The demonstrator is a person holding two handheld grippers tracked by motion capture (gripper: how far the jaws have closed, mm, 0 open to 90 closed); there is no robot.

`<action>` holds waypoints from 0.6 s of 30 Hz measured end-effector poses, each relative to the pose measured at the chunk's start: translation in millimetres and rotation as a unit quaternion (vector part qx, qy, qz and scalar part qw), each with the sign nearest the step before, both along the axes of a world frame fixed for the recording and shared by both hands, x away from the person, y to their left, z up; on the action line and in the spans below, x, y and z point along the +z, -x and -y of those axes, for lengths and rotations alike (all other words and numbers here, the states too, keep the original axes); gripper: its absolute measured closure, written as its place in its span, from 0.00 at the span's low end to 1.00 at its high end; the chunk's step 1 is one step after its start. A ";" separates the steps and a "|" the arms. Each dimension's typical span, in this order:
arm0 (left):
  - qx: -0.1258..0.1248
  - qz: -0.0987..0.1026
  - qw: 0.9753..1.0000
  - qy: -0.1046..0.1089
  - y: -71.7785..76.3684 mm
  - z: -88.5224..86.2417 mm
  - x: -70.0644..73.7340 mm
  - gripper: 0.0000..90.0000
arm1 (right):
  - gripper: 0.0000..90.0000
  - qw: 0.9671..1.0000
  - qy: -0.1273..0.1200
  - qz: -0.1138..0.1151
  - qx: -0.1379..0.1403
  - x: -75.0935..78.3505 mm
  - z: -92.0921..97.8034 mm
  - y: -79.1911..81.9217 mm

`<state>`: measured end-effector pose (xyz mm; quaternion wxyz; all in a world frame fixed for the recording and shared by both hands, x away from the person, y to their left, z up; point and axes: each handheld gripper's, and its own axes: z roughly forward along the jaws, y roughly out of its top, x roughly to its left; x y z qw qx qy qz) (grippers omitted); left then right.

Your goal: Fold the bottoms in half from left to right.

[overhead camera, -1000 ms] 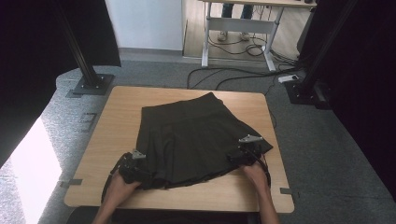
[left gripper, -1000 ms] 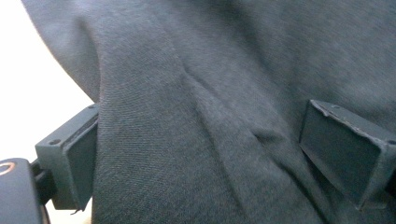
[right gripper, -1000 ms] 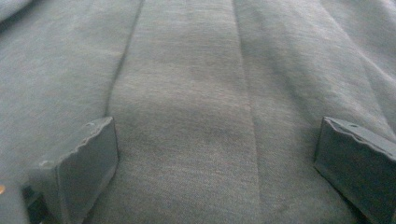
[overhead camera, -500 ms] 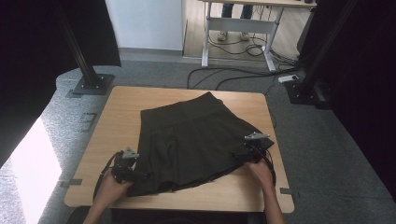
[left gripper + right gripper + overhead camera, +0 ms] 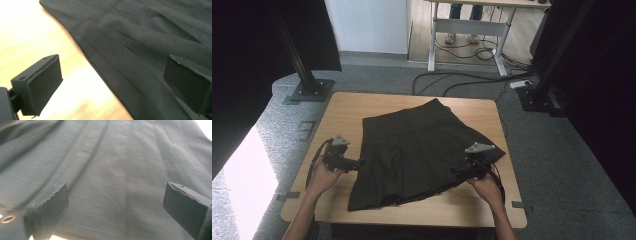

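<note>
Bare wood open along the table's (image 5: 347,107) left strip, beside the dark skirt (image 5: 417,150); left gripper (image 5: 354,164) sits there at the hem's left edge, jaws spread wide with nothing between, one over wood, one over cloth. Far edge and far-left corner clear for passing. Near edge: narrow band of wood free below the hem. Right side tight: skirt runs almost to the table edge, right gripper (image 5: 458,171) over the cloth, jaws apart. Off the table, black stand bases (image 5: 309,91) and floor cables (image 5: 462,80) beyond the far side.

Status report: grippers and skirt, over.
Left gripper open at skirt edge. Right gripper open over skirt. Skirt flat on table. Nothing in the way.
</note>
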<state>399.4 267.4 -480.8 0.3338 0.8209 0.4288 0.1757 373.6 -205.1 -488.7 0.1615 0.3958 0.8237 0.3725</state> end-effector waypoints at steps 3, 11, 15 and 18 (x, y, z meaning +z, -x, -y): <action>-0.006 0.004 1.000 -0.013 -15.7 0.3 2.9 0.02 | 0.06 1.000 0.003 0.002 0.023 3.8 -16.2 6.3; 0.002 -0.002 1.000 -0.006 -53.1 -1.6 4.9 0.00 | 0.00 0.996 -0.004 -0.009 0.084 5.1 -65.0 13.7; 0.009 -0.007 1.000 -0.004 -66.7 -2.4 4.1 0.00 | 0.00 0.993 -0.003 -0.016 0.116 2.8 -91.0 14.6; 0.012 -0.012 1.000 -0.006 -75.2 -1.8 2.6 0.00 | 0.00 0.991 -0.003 -0.022 0.134 1.2 -109.4 14.9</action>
